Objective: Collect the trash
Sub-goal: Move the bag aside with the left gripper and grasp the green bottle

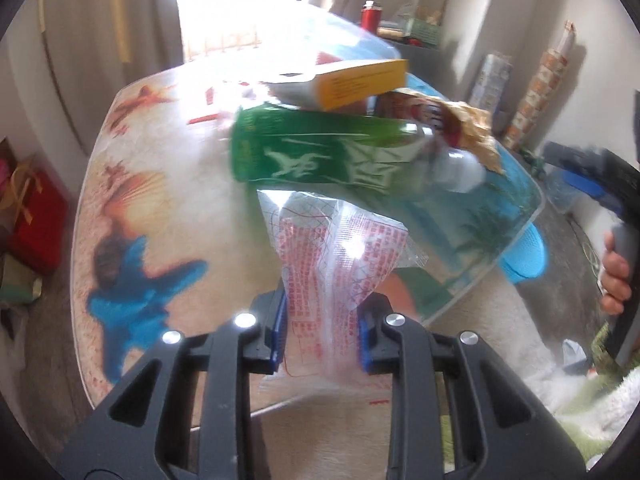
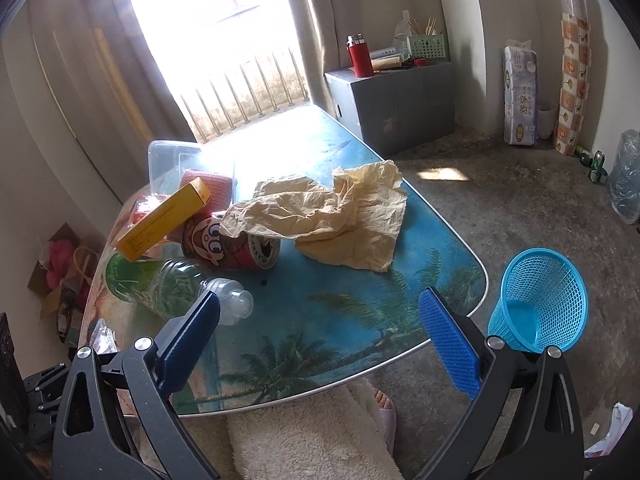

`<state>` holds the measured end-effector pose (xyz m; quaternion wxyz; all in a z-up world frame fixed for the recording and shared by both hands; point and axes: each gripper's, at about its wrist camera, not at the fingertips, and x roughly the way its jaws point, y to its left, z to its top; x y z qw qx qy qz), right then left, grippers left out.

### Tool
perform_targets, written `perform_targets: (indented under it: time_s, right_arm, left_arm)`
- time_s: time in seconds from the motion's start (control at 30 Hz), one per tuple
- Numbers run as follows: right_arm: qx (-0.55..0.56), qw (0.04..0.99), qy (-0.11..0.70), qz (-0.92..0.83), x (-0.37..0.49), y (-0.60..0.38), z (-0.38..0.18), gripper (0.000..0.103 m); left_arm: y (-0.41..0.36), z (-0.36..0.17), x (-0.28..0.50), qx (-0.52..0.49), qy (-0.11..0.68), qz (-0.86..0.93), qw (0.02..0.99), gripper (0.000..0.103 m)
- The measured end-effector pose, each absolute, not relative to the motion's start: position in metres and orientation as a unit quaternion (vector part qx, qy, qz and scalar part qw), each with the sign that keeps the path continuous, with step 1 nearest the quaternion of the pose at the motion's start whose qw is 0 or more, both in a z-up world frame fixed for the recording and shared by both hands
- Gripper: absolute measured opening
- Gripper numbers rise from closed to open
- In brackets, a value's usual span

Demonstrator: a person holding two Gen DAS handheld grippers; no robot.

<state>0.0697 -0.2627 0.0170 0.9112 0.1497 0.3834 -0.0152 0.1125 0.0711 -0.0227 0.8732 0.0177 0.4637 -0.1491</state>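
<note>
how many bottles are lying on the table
1: a clear plastic bottle with a green label, on its side near the table's left edge, below the yellow box. Others may be hidden behind the clutter.

Left tongs (image 1: 323, 330) pinch a clear plastic bag (image 1: 340, 256) above the table (image 1: 168, 200).

table near edge: bare blue top (image 2: 340, 320) in lower centre of right wrist view, free btwn the wide-apart pads of the right gripper (image 2: 320, 340).
left of frame: green bottle (image 2: 168, 284) lies on its side, cap just beside left pad; blocks that side.
centre: red can (image 2: 232, 246), yellow box (image 2: 164, 216) leaning over it, crumpled paper (image 2: 328, 216) draped on can; packed, no gap.
rear left: clear tub (image 2: 176, 160) closes the back.
right of frame: blue basket (image 2: 540, 300) on floor, just off table corner, mouth unobstructed.
</note>
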Motion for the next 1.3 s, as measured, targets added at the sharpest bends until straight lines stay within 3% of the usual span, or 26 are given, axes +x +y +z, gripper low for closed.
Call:
perform_targets:
  time_s: [0.07, 0.17, 0.23, 0.3, 0.4, 0.6, 0.83, 1.3]
  right_arm:
    - [0.144, 0.912, 0.383, 0.005, 0.075, -0.254, 0.016, 0.097]
    - [0.133, 0.911, 0.388, 0.044, 0.089, -0.241, 0.013, 0.097]
    - [0.122, 0.909, 0.394, 0.066, 0.100, -0.233, 0.011, 0.097]
    - [0.106, 0.906, 0.400, 0.094, 0.111, -0.224, 0.008, 0.097]
    - [0.069, 0.898, 0.412, 0.135, 0.126, -0.208, 0.004, 0.097]
    - [0.048, 0.877, 0.426, 0.217, 0.147, -0.192, -0.006, 0.097]
    - [0.106, 0.830, 0.469, 0.281, 0.157, -0.193, -0.023, 0.097]
    - [0.161, 0.765, 0.487, 0.390, 0.100, -0.170, -0.024, 0.097]
  left_arm:
    - [0.091, -0.028, 0.129, -0.010, 0.468, -0.111, 0.877, 0.029]
    - [0.108, -0.029, 0.144, -0.030, 0.453, -0.070, 0.888, 0.044]
    - [0.110, -0.028, 0.151, -0.029, 0.446, -0.053, 0.893, 0.048]
    - [0.113, -0.025, 0.153, -0.027, 0.439, -0.040, 0.897, 0.069]
    - [0.117, -0.017, 0.150, -0.030, 0.423, -0.033, 0.905, 0.083]
    - [0.133, -0.003, 0.133, -0.058, 0.396, -0.022, 0.916, 0.085]
    - [0.138, 0.016, 0.115, -0.128, 0.372, -0.099, 0.914, 0.085]
    - [0.078, -0.009, 0.142, -0.210, 0.471, -0.222, 0.828, 0.085]
